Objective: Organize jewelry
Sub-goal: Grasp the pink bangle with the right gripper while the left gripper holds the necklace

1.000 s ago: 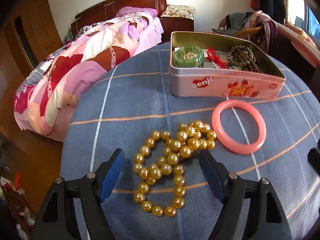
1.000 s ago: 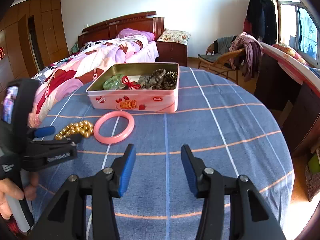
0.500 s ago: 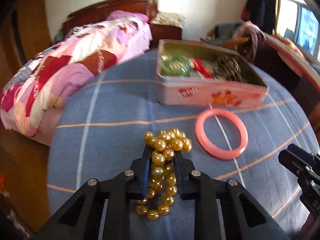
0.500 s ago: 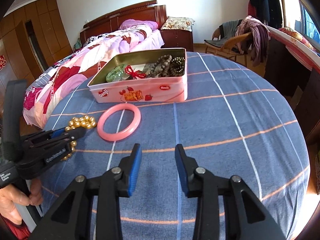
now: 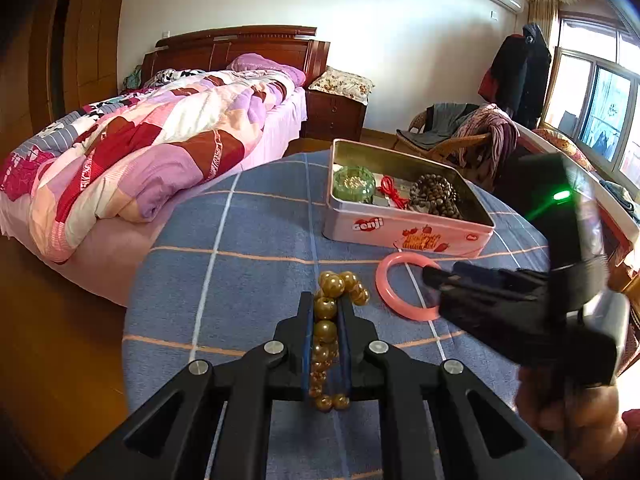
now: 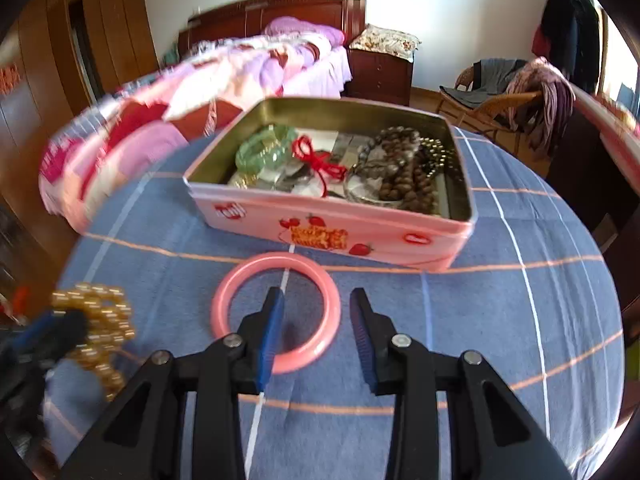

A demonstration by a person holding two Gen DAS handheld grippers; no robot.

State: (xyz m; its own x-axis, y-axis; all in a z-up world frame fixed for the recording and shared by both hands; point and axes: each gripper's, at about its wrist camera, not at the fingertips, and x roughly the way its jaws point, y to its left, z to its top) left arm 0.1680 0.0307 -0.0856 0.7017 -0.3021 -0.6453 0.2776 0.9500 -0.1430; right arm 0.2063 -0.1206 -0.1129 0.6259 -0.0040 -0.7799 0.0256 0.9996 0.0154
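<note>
Over on the left, the left hand-held gripper (image 5: 325, 334) reaches out level and low across the round surface covered in blue cloth with pale stripes (image 5: 248, 280), its two blue-padded fingers (image 5: 306, 336) pinched onto the string of glossy golden beads (image 5: 326, 308). A few beads bunch just past the fingertips, while the rest trail back between the fingers toward the camera.

Just to the right of that bunch, the smooth pink ring-shaped bangle (image 6: 276, 310) lies flat on the surface. The right hand-held gripper (image 6: 316, 306) comes in from the near side, angled down toward it, jaws apart and gripping nothing. Its left fingertip hangs inside the ring and its right fingertip just outside, so the bangle's right rim sits between the two; whether either pad touches it I cannot tell.

Beyond both fingertips, near the bangle but apart from it, stands the open pink rectangular tin with strawberry print (image 6: 332, 236), holding a green bracelet (image 6: 264, 148), a red cord (image 6: 316, 158) and dark brown beads (image 6: 400, 176).
</note>
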